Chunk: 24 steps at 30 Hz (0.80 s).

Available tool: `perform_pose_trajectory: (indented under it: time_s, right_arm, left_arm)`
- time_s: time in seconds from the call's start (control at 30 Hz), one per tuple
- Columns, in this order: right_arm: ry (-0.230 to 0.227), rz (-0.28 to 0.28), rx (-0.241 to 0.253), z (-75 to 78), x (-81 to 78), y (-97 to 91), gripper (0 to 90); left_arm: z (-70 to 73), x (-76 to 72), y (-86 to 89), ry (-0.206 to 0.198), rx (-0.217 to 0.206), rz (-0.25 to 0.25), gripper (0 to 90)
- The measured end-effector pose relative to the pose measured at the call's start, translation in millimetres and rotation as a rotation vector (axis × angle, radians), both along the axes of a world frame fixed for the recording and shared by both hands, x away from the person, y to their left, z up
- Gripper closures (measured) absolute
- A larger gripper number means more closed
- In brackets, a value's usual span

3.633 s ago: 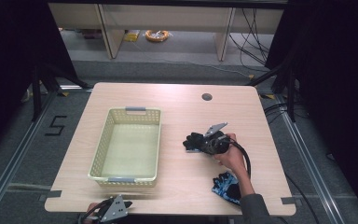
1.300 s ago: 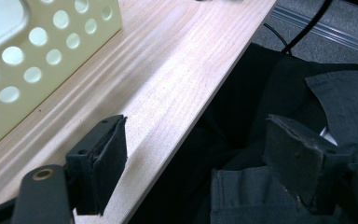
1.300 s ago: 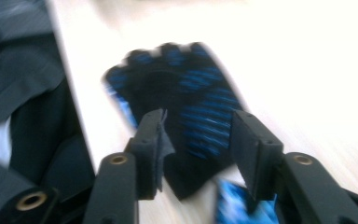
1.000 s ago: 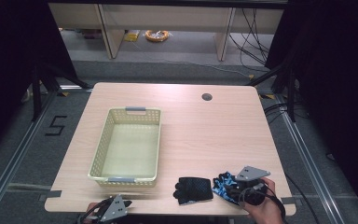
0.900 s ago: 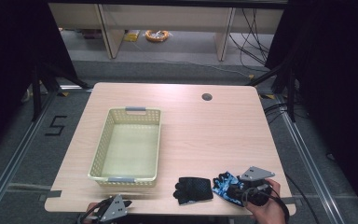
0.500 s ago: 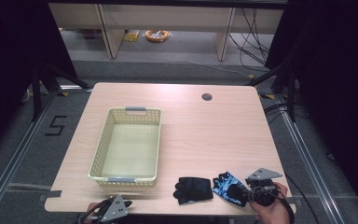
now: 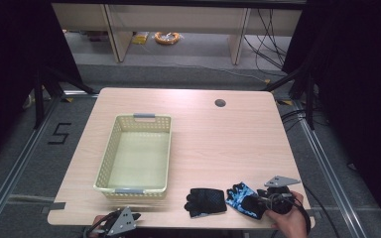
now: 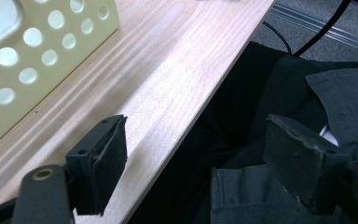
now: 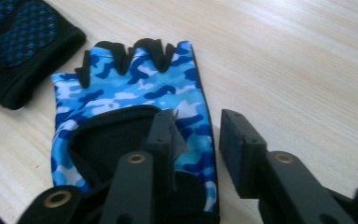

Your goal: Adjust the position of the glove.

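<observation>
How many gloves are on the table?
2. The black glove lies near the table's front edge, just right of the basket. The blue camouflage glove lies right beside it, at the right gripper. None seems hidden.

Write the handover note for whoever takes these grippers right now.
Left gripper: open, holding nothing, at the table's near edge beside the basket.
Right gripper: jaws have just been closing over the edge of the blue camo glove; no grip yet as far as I can tell.
Black glove lies flat just left of the blue one.
Done: both gloves side by side near the front edge.
Left: probably both into the basket, which holds nothing.
</observation>
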State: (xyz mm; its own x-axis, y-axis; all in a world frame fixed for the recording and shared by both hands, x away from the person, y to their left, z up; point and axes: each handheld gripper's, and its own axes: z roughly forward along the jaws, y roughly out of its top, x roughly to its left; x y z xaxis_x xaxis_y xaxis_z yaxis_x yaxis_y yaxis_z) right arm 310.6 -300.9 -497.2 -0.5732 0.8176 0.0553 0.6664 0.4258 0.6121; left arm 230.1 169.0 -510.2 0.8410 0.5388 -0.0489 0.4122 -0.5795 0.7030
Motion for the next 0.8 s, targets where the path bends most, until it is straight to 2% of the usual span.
perform_pose_trajectory:
  time_s: [0.03,0.07,0.1,0.13,0.17,0.2,0.23,0.27,0.3,0.37,0.4,0.47,0.57,0.6,0.63,0.67,0.77,0.8]
  right_arm:
    - [0.000,0.000,0.000,0.0,0.0,0.0,67.5]
    - [0.032,0.024,0.030,0.3,0.0,-2.0,73.1]
    - [0.033,0.028,0.041,-0.1,0.0,-2.6,74.3]
    - [0.004,0.029,0.030,-1.5,0.4,-3.5,75.8]
    - [0.007,0.028,0.036,-1.3,0.6,-4.2,78.1]
    - [0.031,0.034,0.051,-0.3,1.3,-4.9,81.3]
    - [0.031,0.034,0.051,-0.3,1.3,-4.9,81.3]
    - [0.017,0.048,0.027,-0.3,1.8,-4.6,85.2]
    - [0.008,0.035,0.010,0.3,1.6,-3.1,86.6]
    - [-0.008,0.023,0.027,-0.7,1.3,-1.0,87.3]
    - [-0.034,0.035,0.007,-1.7,1.7,1.4,88.6]
    - [-0.008,0.035,-0.014,2.0,0.5,2.0,88.9]
    - [-0.022,0.040,-0.011,2.3,0.3,2.8,89.0]
    - [-0.029,0.068,-0.033,6.5,0.7,0.4,89.0]
    - [-0.045,0.074,-0.030,7.6,0.6,-0.2,89.0]
    - [-0.064,0.097,-0.037,9.6,0.7,-1.3,89.0]
    - [-0.089,0.112,-0.040,14.9,-2.0,-3.7,89.0]
    - [-0.105,0.120,-0.023,20.1,-4.2,-4.9,89.0]
  left_arm:
    - [0.0,0.0,0.0,0.000,0.000,0.000,21.2]
    - [0.3,-0.5,0.0,-0.010,0.001,0.005,21.2]
    - [0.0,-0.6,-0.3,-0.003,-0.003,0.004,21.2]
    - [0.4,0.0,0.3,-0.009,0.013,-0.003,21.2]
    - [0.1,-0.1,-0.1,-0.009,0.012,-0.002,21.2]
    - [0.3,0.0,0.0,-0.010,0.014,-0.003,21.2]
    - [0.3,0.0,0.0,-0.010,0.014,-0.003,21.3]
    - [0.5,-0.4,0.0,-0.014,0.011,0.006,21.3]
    - [0.2,-0.5,-0.4,-0.009,0.001,0.006,21.3]
    - [0.3,-0.1,-0.1,-0.012,0.004,0.003,21.3]
    - [0.4,-0.3,-0.1,-0.013,0.005,0.008,21.3]
    - [0.3,-0.2,-0.2,-0.013,0.004,0.004,21.4]
    - [0.0,-0.4,-0.4,-0.004,-0.002,0.003,21.4]
    - [0.9,1.1,0.6,-0.026,0.011,-0.009,21.4]
    - [0.3,0.1,0.2,-0.010,0.001,0.010,21.3]
    - [-0.1,1.5,0.7,-0.008,0.006,0.002,21.4]
    - [-0.2,1.6,0.6,-0.013,0.011,0.010,21.3]
    - [0.0,1.7,0.6,-0.010,0.012,0.008,21.3]
